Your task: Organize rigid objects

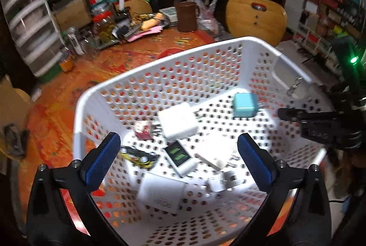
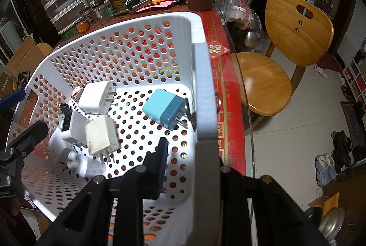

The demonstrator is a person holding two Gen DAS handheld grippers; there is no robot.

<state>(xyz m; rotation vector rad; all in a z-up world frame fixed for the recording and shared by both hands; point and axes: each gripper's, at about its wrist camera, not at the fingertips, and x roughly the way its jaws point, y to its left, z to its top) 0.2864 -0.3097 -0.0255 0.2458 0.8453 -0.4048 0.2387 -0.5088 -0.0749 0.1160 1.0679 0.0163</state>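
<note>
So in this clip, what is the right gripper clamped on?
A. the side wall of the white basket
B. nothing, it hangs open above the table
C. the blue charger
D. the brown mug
A. In the right wrist view the right gripper has one finger inside and the other outside the white basket, closed on its wall; the blue charger lies loose on the basket floor.

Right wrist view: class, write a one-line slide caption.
Right gripper clamped on the white perforated plastic basket's wall, with a two-tone blue plug-in charger lying inside.
</note>
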